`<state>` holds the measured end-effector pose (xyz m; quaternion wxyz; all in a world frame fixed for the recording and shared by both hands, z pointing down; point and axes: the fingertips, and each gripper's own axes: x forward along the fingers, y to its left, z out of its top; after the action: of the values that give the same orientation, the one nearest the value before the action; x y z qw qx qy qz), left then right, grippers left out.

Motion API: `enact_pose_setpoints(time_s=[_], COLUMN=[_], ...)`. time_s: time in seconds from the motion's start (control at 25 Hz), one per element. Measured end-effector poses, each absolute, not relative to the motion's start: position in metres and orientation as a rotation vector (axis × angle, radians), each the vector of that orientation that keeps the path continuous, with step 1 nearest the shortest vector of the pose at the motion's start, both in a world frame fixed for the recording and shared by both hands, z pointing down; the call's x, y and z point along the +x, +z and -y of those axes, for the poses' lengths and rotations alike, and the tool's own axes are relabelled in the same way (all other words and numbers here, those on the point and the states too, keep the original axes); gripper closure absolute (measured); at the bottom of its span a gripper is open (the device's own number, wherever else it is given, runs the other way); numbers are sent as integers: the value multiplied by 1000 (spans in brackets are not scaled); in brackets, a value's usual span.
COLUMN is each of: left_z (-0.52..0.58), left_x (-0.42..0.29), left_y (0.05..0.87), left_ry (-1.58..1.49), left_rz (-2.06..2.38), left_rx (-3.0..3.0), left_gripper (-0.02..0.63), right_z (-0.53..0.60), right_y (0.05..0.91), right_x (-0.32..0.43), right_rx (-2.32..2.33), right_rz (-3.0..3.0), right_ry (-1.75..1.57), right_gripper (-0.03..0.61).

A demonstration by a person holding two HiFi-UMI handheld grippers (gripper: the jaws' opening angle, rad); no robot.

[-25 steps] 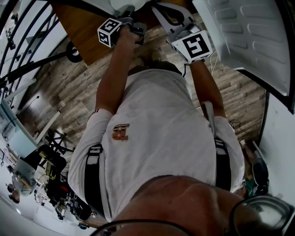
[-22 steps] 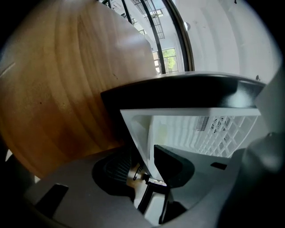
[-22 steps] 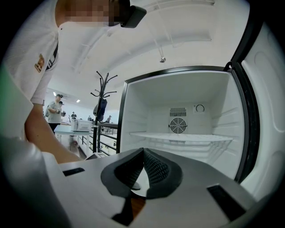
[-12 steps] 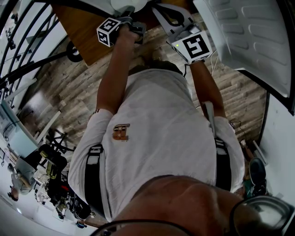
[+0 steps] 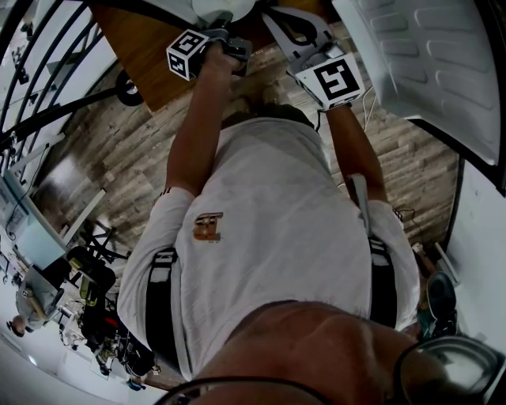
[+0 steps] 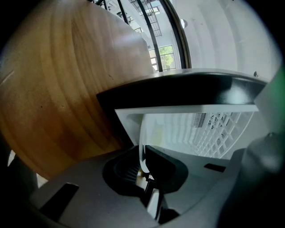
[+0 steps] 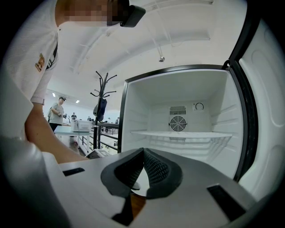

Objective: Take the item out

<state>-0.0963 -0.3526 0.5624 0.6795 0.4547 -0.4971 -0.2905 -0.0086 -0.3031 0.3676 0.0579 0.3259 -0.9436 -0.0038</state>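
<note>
Open-plan room with a wood-plank floor (image 5: 118, 150). A small white fridge (image 7: 178, 98) stands with its door (image 5: 427, 63) swung wide. A wooden top (image 6: 58, 89) lies to the fridge's left. In the right gripper view the fridge cavity looks bare: wire shelf (image 7: 182, 134), fan vent (image 7: 177, 123), nothing visible on the shelf.

Change: the left gripper (image 6: 143, 156) has just been closing its jaws, from wide to nearly together. They now pinch something thin and white standing edge-on between them. It reads as the rim of a white dish (image 6: 142, 133), but the rest is out of frame, so "dish" is a guess. The head view shows a white round shape (image 5: 223, 8) at the top edge, left of the fridge door, right at this gripper's tips. It is probably the same thing. The dish sits at the fridge's opening, near its left wall. Inside or just in front, cannot tell.

Right gripper (image 7: 143, 153): pad tips meet, nothing between them, aimed into the fridge.

In the head view the arms and both grippers sit where they were a second ago. Only the grip is new.

Meaning: the grasp step looks done, and the item is not yet out. The next move is likely a pull back away from the fridge. Risk: it is a thin pinch on one edge, so the dish may tilt or slip. It needs to stay level and clear the fridge's frame.
</note>
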Motion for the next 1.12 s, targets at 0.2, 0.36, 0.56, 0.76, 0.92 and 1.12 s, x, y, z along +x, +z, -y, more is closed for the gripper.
enact_pose_setpoints(time_s=[0.2, 0.36, 0.56, 0.76, 0.92, 1.12], left_z=[355, 354, 351, 344, 329, 322], left_x=[-98, -98, -96, -94, -87, -87], left_y=[558, 554, 554, 551, 539, 525], left_ry=[-677, -707, -738, -752, -753, -750], left_rz=[1119, 1120, 1101, 1073, 1050, 1042], left_rx=[1053, 1074, 1074, 1080, 1111, 1141], left_gripper=[580, 584, 584, 584, 584, 584], right_z=[304, 303, 304, 302, 290, 291], right_y=[369, 370, 371, 370, 367, 369], right_x=[-7, -2, -1, -3, 0, -1], right_rx=[994, 1001, 1002, 1004, 1022, 1020], right_rz=[2858, 2855, 2857, 2855, 2863, 2860], right_ry=[-8, -3, -1, 0, 8, 1], right_gripper=[545, 545, 545, 546, 545, 545])
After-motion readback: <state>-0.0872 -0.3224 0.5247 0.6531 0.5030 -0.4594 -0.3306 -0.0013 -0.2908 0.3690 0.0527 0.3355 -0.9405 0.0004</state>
